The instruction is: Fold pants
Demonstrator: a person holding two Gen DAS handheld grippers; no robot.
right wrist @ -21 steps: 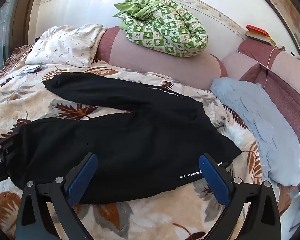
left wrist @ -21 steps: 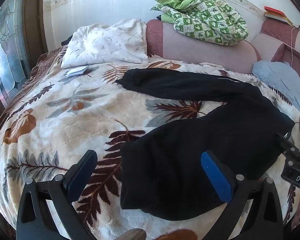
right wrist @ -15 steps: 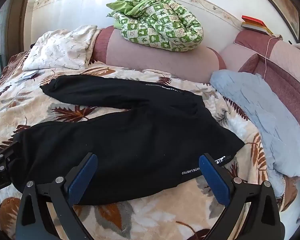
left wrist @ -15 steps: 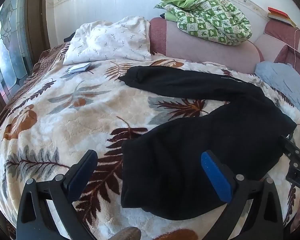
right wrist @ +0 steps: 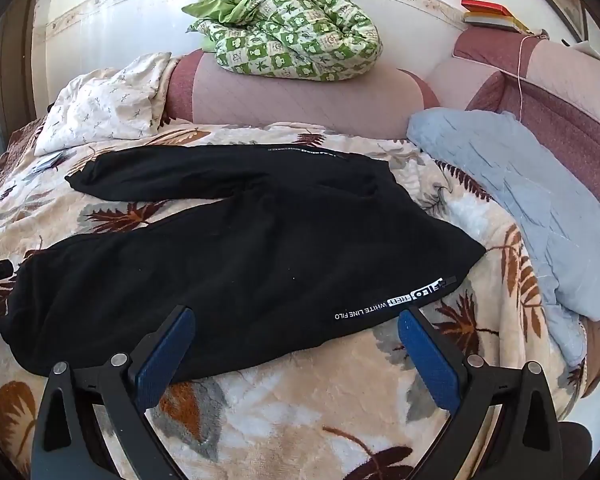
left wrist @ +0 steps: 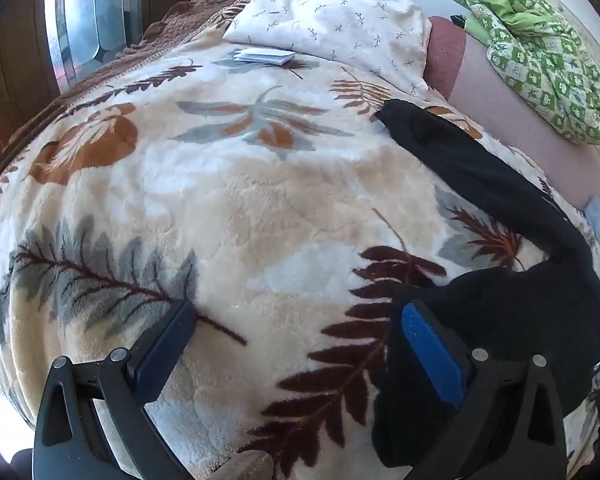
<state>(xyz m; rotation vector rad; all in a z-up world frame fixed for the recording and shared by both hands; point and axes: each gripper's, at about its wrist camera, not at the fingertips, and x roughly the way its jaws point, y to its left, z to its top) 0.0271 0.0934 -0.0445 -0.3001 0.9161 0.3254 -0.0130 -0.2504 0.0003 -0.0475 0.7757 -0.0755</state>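
Clearly we are at the very start: nothing is folded yet. Nearest us in the right wrist view, our right gripper (right wrist: 296,348) stands wide and empty, tilted down over the near edge of the black pants (right wrist: 236,264), which lie flat across the middle of the frame on the leaf-print blanket (right wrist: 308,404). Our left gripper (left wrist: 296,344), likewise wide and empty, hangs low in its frame, its right finger over the near leg's end. Farther off, the other leg splays toward the upper right. Next, we judge, each gripper needs cloth between its fingers before we lift.
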